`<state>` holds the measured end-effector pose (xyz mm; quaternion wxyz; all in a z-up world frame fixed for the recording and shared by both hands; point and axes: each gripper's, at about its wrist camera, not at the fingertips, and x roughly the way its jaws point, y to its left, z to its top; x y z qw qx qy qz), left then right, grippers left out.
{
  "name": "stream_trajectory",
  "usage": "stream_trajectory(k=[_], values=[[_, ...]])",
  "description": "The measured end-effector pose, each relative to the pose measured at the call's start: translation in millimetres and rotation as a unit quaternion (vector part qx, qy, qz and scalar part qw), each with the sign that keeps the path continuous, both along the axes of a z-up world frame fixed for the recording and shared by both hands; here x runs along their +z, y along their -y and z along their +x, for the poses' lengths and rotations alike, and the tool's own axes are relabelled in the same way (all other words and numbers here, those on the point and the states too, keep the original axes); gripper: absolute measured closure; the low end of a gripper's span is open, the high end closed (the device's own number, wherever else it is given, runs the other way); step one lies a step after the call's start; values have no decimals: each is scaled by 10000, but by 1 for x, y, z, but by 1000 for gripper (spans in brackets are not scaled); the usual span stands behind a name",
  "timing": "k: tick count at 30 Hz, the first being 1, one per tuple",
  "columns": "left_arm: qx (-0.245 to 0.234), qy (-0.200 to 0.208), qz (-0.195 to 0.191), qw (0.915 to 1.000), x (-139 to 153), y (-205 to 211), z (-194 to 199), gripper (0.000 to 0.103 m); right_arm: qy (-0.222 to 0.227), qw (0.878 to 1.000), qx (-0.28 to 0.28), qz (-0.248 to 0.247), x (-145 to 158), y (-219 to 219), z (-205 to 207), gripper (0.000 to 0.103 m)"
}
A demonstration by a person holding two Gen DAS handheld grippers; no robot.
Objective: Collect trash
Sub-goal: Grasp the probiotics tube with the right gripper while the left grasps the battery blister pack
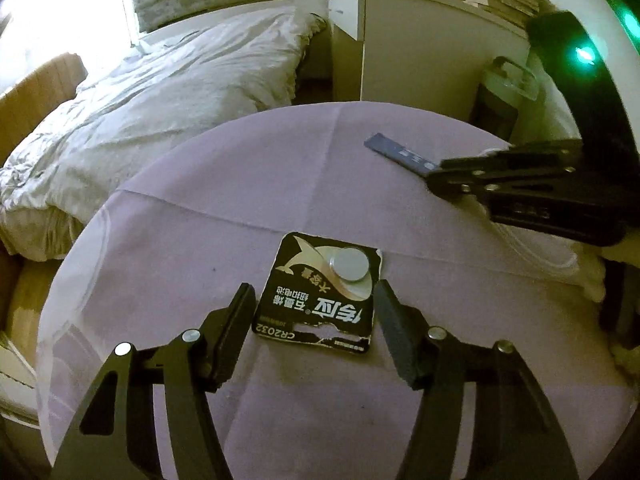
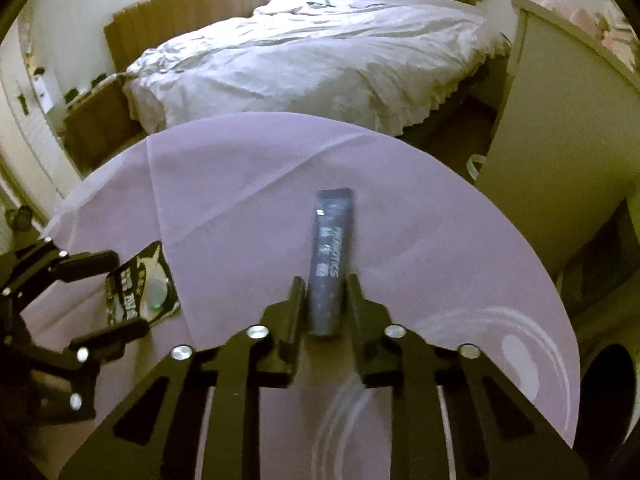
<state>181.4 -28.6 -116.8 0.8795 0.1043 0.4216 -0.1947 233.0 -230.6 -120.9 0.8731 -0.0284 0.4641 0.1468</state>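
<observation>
Two grippers working over trash on the lilac tablecloth (image 1: 240,184)

The left gripper (image 1: 316,300) is straddling the torn black cardboard coin-battery card (image 1: 320,292), its jaws spread just off the card's edges. To the card's right, the right gripper (image 2: 323,294) is pinching the near end of the dark blue flattened tube (image 2: 330,256) lying on the cloth.

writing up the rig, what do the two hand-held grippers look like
Both look alike: the left hand-held gripper and the right hand-held gripper are matte black, with angular cut-out linkage arms, round silver pivot pins and flat dark rectangular finger pads. No cables or sleeves show.
</observation>
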Motion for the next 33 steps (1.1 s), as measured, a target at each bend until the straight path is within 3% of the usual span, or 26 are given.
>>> stream_trajectory(k=[1, 3, 6, 11, 13, 14, 15, 16, 17, 19, 22, 24, 29, 31, 32, 33], values=[[18, 1, -19, 10000, 1, 0, -1, 44, -6, 10000, -17, 80, 0, 5, -5, 84], [75, 31, -97, 9999, 3, -4, -1, 81, 10, 9996, -54, 279, 4, 15, -17, 84], [140, -136, -544, 9983, 4, -11, -3, 83, 33, 9978, -138, 650, 10, 29, -34, 84], [159, -209, -651, 9975, 4, -13, -14, 83, 27, 9949, -183, 995, 14, 47, -62, 84], [111, -194, -520, 9984, 5, -6, -14, 75, -2, 9940, -184, 1075, 15, 50, -69, 84], [91, -189, -472, 9987, 5, -4, -13, 58, -20, 9935, -196, 1121, 15, 52, -73, 84], [156, -149, -311, 9993, 6, 3, -11, 27, -29, 9932, -203, 1147, 15, 54, -74, 84], [227, -116, -192, 9995, 4, 7, -12, 15, -34, 9931, -206, 1158, 14, 54, -76, 84], [218, -104, -91, 9997, 3, 13, -10, 10, -44, 9930, -204, 1164, 14, 55, -78, 84], [74, -184, 43, 9998, -4, 26, -8, 11, -54, 9929, -212, 1170, 13, 56, -81, 84], [114, -84, 16, 9999, -1, 32, -2, 24, -82, 9929, -214, 1165, 10, 59, -84, 84], [184, -32, -19, 9998, 1, 33, 4, 44, -108, 9927, -224, 1177, 7, 61, -83, 84], [175, -21, -45, 9998, 3, 33, 3, 45, -38, 9924, -213, 1213, 8, 61, -88, 84], [148, -46, -180, 9997, 4, 29, -2, 53, -34, 9916, -237, 1267, 7, 64, -88, 84], [48, -133, -378, 9992, 6, 27, -4, 83, -12, 9910, -251, 1318, 8, 66, -89, 84], [100, -201, -368, 9991, 6, 25, -4, 92, 1, 9906, -262, 1344, 8, 67, -90, 84]])
